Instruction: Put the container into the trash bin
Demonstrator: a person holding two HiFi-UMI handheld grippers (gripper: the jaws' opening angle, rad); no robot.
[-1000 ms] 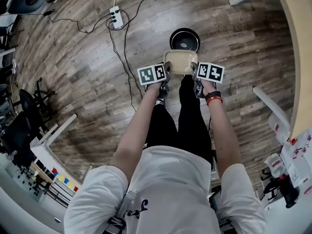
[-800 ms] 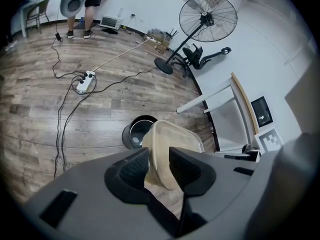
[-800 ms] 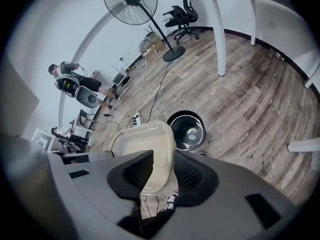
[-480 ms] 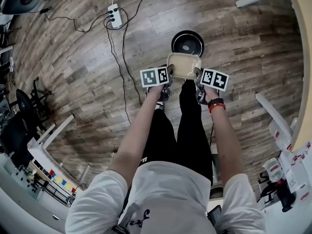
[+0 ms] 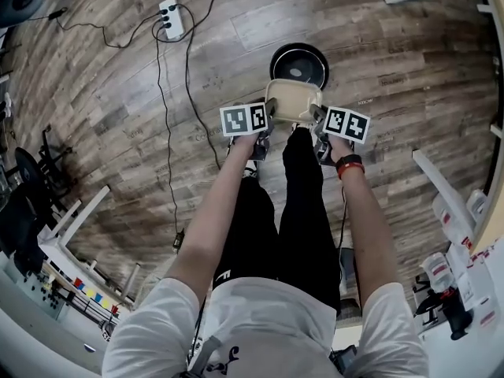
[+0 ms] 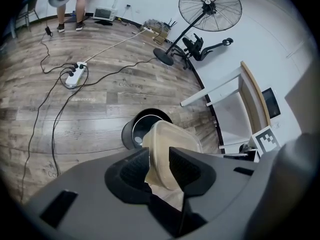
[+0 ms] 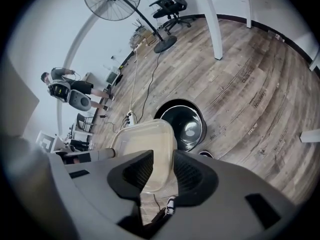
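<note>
Hanging just short of the trash bin [image 5: 299,61], the container [image 5: 293,101] is clamped at opposite rims by the left claw [image 5: 271,113] and the right claw [image 5: 316,116]. The carry is judged in hand; next, the container must be brought over the bin's mouth and both claws parted.

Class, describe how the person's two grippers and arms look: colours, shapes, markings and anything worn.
The left gripper and right gripper share a matte grey body and black, ribbed jaws. The left cube and right cube are white with black square markers. Arms are bare below a white T-shirt's short sleeves; the right wrist wears a black-and-red band.
</note>
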